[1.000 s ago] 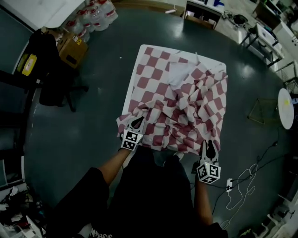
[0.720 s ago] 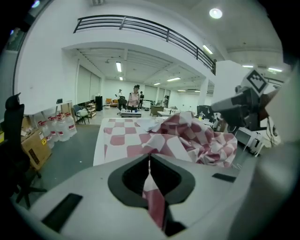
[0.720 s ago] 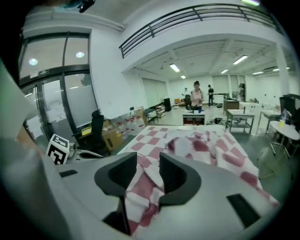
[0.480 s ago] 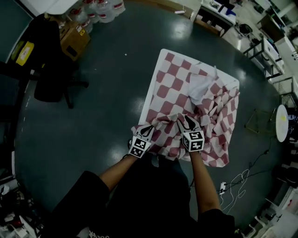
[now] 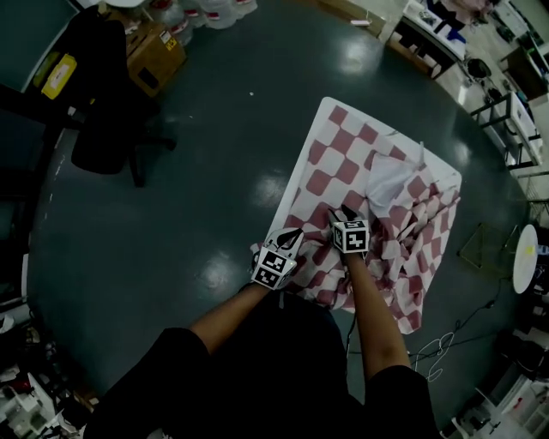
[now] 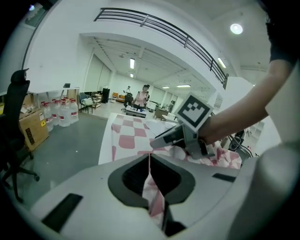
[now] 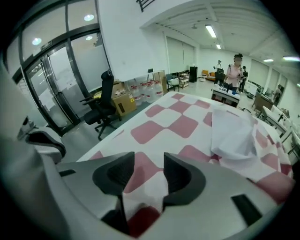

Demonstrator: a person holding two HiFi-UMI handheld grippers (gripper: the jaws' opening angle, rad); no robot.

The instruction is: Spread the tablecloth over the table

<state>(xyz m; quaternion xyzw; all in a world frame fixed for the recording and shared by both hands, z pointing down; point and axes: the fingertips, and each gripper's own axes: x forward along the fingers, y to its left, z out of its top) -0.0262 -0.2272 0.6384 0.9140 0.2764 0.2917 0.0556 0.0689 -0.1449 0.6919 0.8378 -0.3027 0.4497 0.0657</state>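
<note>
The red-and-white checked tablecloth [image 5: 343, 154] lies partly flat and partly bunched on a white table [image 5: 299, 168]. A white fold of its underside [image 5: 388, 182] is turned up near the middle. At the cloth's near left edge my left gripper [image 5: 296, 233] is shut on a pinch of cloth [image 6: 151, 180]. Just to its right, my right gripper [image 5: 341, 209] points down onto the cloth. Its jaws [image 7: 149, 161] have just been opening and stand apart, with loose cloth [image 7: 183, 124] lying between and under them. The left gripper view shows the right gripper [image 6: 161, 139] close ahead.
A black office chair [image 5: 103, 120] and a cardboard box [image 5: 159, 56] stand to the far left, with water bottles [image 5: 214, 9] behind them. Cables [image 5: 433, 351] lie on the floor at the right, near a small round white table [image 5: 525, 257]. People [image 7: 234, 70] stand far off.
My right gripper has swung from the cloth's near right corner to the middle, beside the left gripper, and its jaws have spread. The left gripper has shifted with its pinch of cloth.
</note>
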